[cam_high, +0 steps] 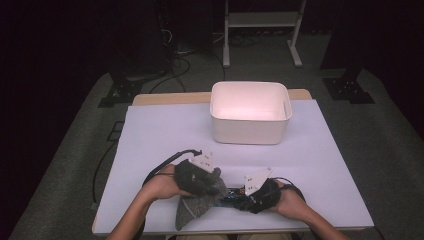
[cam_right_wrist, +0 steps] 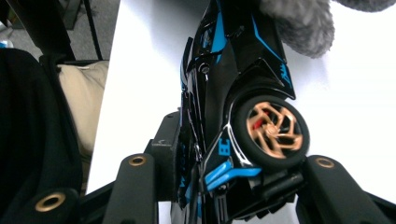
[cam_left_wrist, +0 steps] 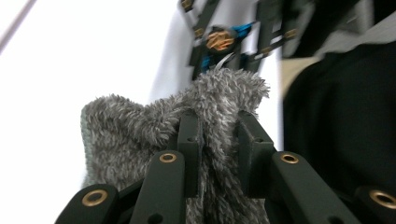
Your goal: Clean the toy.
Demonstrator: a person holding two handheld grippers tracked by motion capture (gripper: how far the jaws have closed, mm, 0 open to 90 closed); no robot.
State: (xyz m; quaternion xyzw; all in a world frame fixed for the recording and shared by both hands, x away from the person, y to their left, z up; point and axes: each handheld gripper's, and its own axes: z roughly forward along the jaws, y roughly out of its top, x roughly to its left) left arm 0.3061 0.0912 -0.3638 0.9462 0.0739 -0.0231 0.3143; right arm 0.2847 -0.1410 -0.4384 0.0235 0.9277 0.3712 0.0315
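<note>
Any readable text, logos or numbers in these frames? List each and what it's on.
"EC", or close to it: white marking on the toy car body beside its gold wheel, right gripper view; partly cut off, so uncertain.
Small blue emblem on the car's rear fender: too small to read.
Grey fuzzy cloth, white bin, white table cover: no text on them.

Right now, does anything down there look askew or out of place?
The toy car is tipped on its side between the right gripper jaws, one wheel facing the camera. The grey cloth is bunched up in the left gripper. The white bin sits upright; nothing looks spilled or broken.
</note>
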